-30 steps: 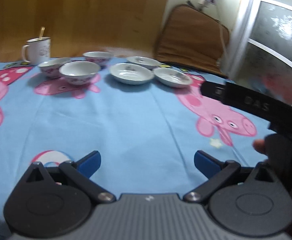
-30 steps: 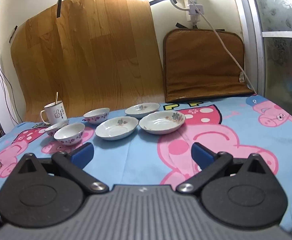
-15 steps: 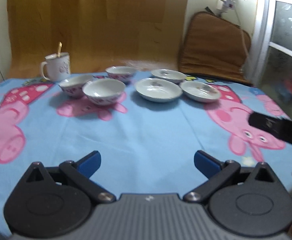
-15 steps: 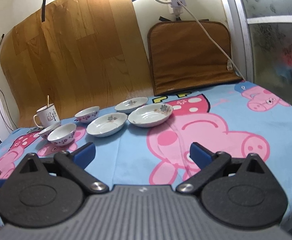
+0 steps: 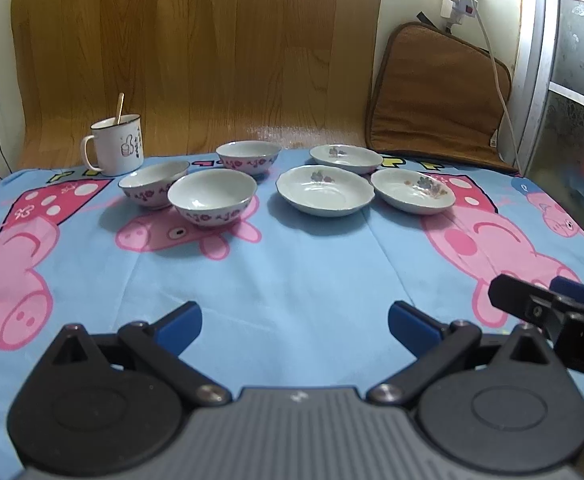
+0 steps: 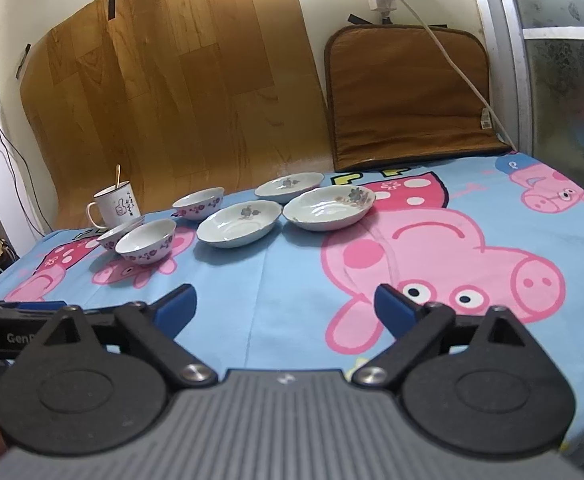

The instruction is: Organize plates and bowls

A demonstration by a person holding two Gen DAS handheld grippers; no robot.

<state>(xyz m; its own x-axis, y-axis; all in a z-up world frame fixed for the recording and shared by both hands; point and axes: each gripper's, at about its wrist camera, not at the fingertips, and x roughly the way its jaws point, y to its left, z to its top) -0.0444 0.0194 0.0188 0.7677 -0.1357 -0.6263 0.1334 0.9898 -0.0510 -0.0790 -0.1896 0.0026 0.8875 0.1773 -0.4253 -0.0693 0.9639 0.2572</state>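
Three white bowls with pink flower bands stand on the far left of the table: a near one [image 5: 211,202] [image 6: 145,241], a left one [image 5: 152,189] and a back one [image 5: 248,157] [image 6: 198,202]. Three shallow white plates with flower prints lie separately to their right: a middle one [image 5: 324,194] [image 6: 239,224], a right one [image 5: 412,191] [image 6: 328,206] and a back one [image 5: 345,157] [image 6: 289,186]. My left gripper [image 5: 294,325] is open and empty, well short of the dishes. My right gripper [image 6: 284,305] is open and empty, near the front edge.
A white mug [image 5: 116,150] with a stick in it stands behind the bowls at the back left. A brown cushion [image 5: 435,96] and a wooden board [image 5: 196,52] lean on the wall. A power cable [image 6: 463,80] hangs over the cushion. A blue cartoon-pig cloth [image 5: 292,272] covers the table.
The left gripper has turned to the right and tilted up, so the dishes now sit centred in its view. The right gripper has shifted slightly. Both stay open.
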